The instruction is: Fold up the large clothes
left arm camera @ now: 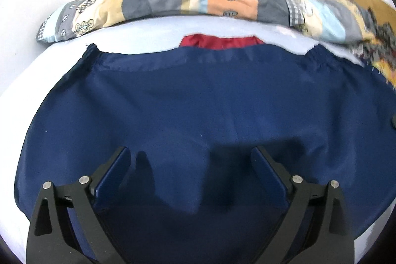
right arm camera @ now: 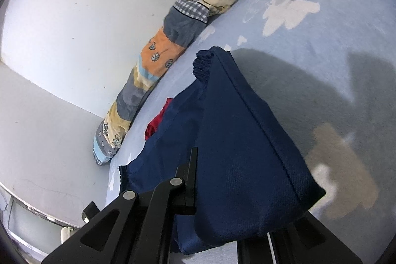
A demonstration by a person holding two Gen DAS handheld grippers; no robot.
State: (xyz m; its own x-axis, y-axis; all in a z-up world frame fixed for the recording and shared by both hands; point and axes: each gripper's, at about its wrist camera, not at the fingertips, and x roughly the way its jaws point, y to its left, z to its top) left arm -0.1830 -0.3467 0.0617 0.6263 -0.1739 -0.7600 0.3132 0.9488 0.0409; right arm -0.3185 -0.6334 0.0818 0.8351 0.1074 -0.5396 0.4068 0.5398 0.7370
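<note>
The bed sheet (right arm camera: 309,46) is pale blue with white cloud shapes, and it runs up to a pale wall (right arm camera: 74,16) on its far side. Against that wall, along the sheet's far edge, lies a long patchwork bolster (left arm camera: 173,1) in grey, cream, orange and light blue.

On the sheet, nearer than the bolster, the navy garment (left arm camera: 198,103) is spread flat and wide, with gathered cuffs at its two far corners. A strip of red lining (left arm camera: 220,41) peeks out at the middle of its far edge, toward the bolster. In the right wrist view one side of the garment is lifted off the sheet and hangs in a fold, its ribbed cuff (right arm camera: 205,63) pointing toward the bolster.

The left gripper (left arm camera: 190,165) hovers over the near part of the garment with its jaws spread nearly as wide as they go; nothing is between them, and whether the pads touch the cloth cannot be told. The right gripper (right arm camera: 222,189) has its jaws pinched almost together on the garment's raised edge, the cloth draping over and hiding the far finger.

No containers show.
</note>
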